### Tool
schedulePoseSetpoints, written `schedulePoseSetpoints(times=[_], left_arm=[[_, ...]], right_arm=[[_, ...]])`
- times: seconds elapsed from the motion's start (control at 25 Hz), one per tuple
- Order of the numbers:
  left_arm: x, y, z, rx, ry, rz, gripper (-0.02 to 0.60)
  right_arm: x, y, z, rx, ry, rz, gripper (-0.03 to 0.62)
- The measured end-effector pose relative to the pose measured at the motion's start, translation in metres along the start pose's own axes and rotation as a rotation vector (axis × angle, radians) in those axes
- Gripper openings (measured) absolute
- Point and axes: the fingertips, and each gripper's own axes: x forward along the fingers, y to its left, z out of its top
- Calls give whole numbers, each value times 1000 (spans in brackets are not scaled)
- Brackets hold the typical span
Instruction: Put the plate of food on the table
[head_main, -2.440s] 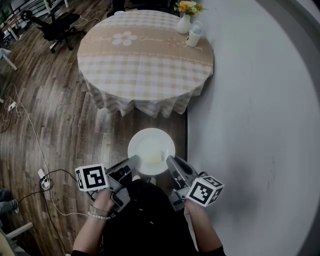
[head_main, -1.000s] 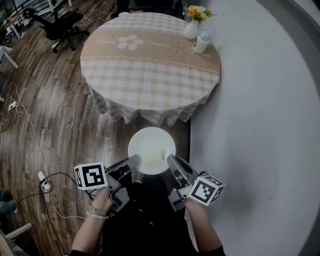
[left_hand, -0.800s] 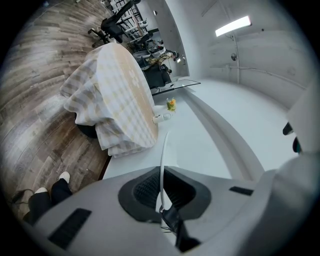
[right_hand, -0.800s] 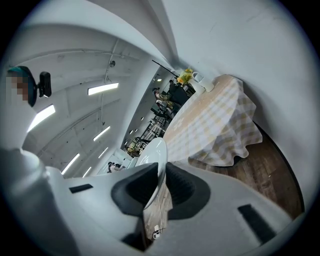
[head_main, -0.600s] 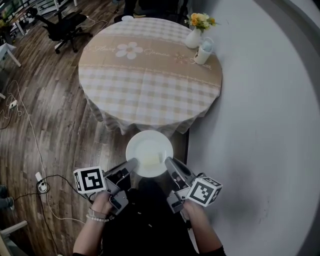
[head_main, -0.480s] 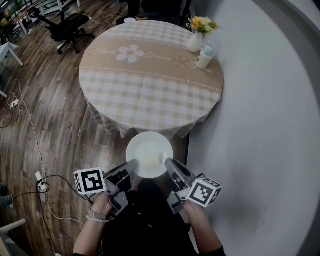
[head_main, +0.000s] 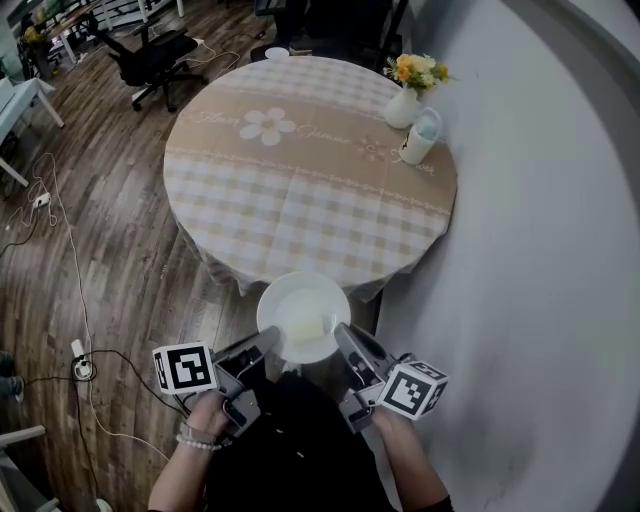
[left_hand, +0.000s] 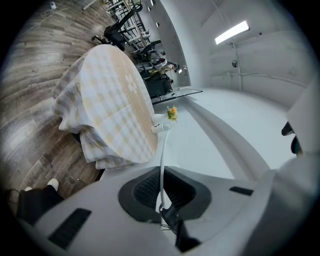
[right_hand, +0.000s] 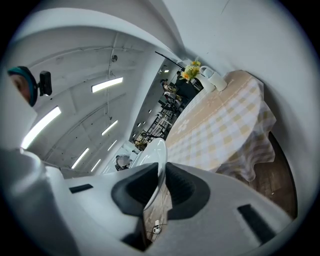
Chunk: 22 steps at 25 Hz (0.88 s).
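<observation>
Head view: left gripper (head_main: 266, 342) clamping plate (head_main: 296, 298) at left rim, right gripper (head_main: 343, 336) clamping right rim, jaws nearly together, near table (head_main: 300, 190) edge.

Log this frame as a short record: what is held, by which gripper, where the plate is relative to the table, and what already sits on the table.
held item: white plate with a pale piece of food
left gripper: shut on the plate's left rim
right gripper: shut on the plate's right rim
plate position: in the air at the near edge of the round table, not set down
on table: flower vase and white container, far right by the wall
</observation>
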Motion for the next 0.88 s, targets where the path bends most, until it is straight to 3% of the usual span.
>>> schedulePoseSetpoints(times=[0.44,0.88], left_arm=[[23,2,17,26,12,32,6],[64,-3,66,82,74,27,6]], right_arm=[[9,-14,24,8,-9,9,25],[45,-34,69,28,-60,-19,25]])
